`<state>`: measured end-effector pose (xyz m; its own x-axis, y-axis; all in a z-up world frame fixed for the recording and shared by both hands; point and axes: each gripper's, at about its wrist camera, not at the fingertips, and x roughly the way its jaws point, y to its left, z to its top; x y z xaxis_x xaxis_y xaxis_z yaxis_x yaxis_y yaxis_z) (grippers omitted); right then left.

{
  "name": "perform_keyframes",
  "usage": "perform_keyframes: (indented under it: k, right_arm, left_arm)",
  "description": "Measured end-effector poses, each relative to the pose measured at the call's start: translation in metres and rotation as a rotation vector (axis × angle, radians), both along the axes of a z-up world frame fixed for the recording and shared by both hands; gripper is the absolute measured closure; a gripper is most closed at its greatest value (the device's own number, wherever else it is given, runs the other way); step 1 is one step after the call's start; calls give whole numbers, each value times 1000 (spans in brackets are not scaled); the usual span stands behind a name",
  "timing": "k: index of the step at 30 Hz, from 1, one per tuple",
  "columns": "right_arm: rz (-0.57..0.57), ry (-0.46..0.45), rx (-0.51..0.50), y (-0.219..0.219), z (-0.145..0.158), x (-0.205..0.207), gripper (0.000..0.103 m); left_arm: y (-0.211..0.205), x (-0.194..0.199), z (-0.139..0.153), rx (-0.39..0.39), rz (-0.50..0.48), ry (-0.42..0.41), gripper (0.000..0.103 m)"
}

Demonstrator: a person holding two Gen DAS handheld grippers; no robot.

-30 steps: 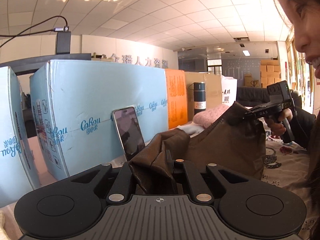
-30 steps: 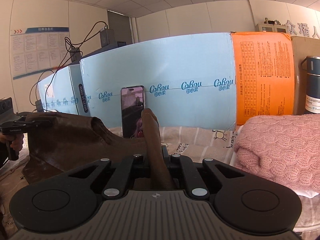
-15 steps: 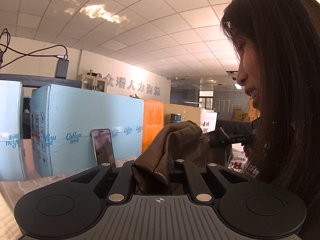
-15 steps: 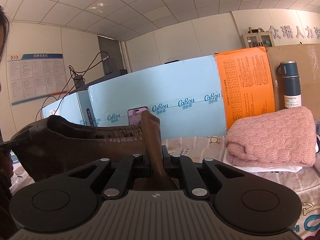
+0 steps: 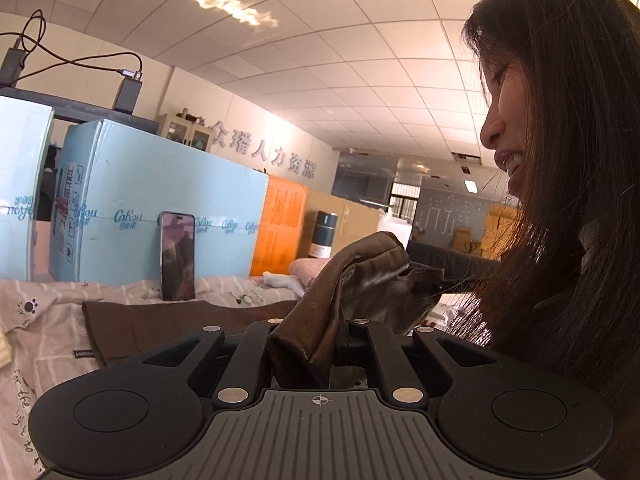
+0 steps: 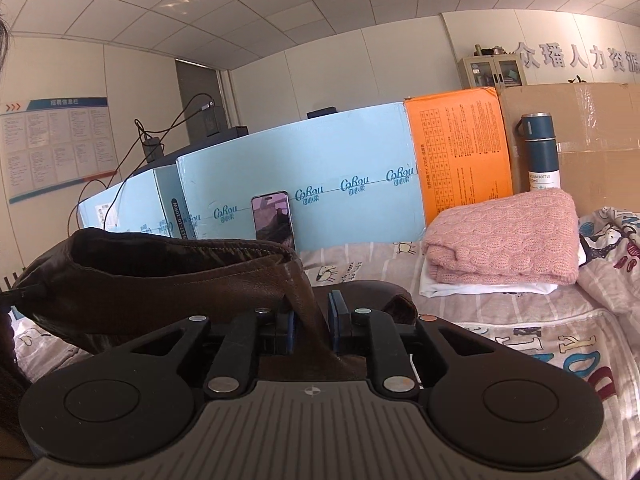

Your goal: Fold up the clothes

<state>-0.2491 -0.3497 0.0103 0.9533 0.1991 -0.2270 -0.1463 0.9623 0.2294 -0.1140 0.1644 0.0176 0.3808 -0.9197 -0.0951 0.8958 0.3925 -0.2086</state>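
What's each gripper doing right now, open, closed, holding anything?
Left gripper: shut on the brown garment.
Right gripper: fabric runs between its fingers, but the blue pads look parted; grip cannot be told.

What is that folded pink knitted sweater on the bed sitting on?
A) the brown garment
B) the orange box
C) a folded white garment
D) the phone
C: in the right wrist view the pink sweater lies on top of a folded white garment, whose edge shows beneath it on the bed sheet; the orange box stands behind it.
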Motion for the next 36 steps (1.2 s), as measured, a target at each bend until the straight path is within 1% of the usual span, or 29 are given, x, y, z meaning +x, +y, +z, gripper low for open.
perform_keyframes:
  k: [2, 5, 6, 9, 10, 12, 14, 16, 19, 22, 23, 25, 27, 30, 32, 34, 36]
  right_arm:
    - [-26, -1, -5, 0, 2, -16, 81]
    - [-75, -18, -4, -3, 5, -39, 79]
    - [-92, -26, -1, -4, 7, -46, 77]
    - [-145, -57, 15, -9, 11, -64, 67]
    - [-156, -64, 17, -10, 12, -67, 61]
    - [-166, -80, 17, -11, 15, -71, 54]
    - [-180, -84, 14, -11, 18, -70, 38]
    - [-195, -65, 2, -10, 18, -64, 32]
    - [-203, -26, -12, -8, 15, -47, 25]
    - [-176, 4, -4, -9, 11, -26, 22]
    - [-162, 9, 2, -9, 10, -19, 22]
    - [-124, 17, 34, -11, 8, 0, 21]
    - [-93, 25, 73, -12, 7, 23, 20]
    - [-120, 79, 115, -15, 2, 64, 20]
    - [-147, 142, 147, -19, -4, 93, 20]
    - [-173, 199, 169, -25, -14, 122, 20]
    - [-203, 235, 171, -30, -24, 142, 20]
  left_arm:
    - [3, -10, -4, 9, -1, 15, 94]
    - [6, -25, -11, 35, 3, 32, 93]
    - [6, -30, -15, 49, 2, 42, 91]
    - [9, -42, -27, 88, 13, 81, 87]
    - [10, -45, -30, 101, 19, 93, 83]
    - [13, -53, -37, 127, 42, 116, 74]
    - [18, -60, -42, 150, 77, 129, 43]
    - [26, -67, -43, 158, 119, 132, 30]
    - [45, -73, -36, 92, 172, 122, 28]
    - [59, -66, -23, -25, 217, 131, 15]
    - [58, -58, -19, -27, 234, 131, 14]
    - [49, -38, -7, 1, 272, 119, 13]
    - [33, -7, 3, 78, 315, 100, 12]
    - [4, 47, 11, 202, 390, 93, 11]
    - [-12, 92, 9, 256, 431, 129, 11]
    - [-20, 134, -1, 269, 464, 200, 11]
    - [-26, 168, -12, 262, 493, 254, 11]
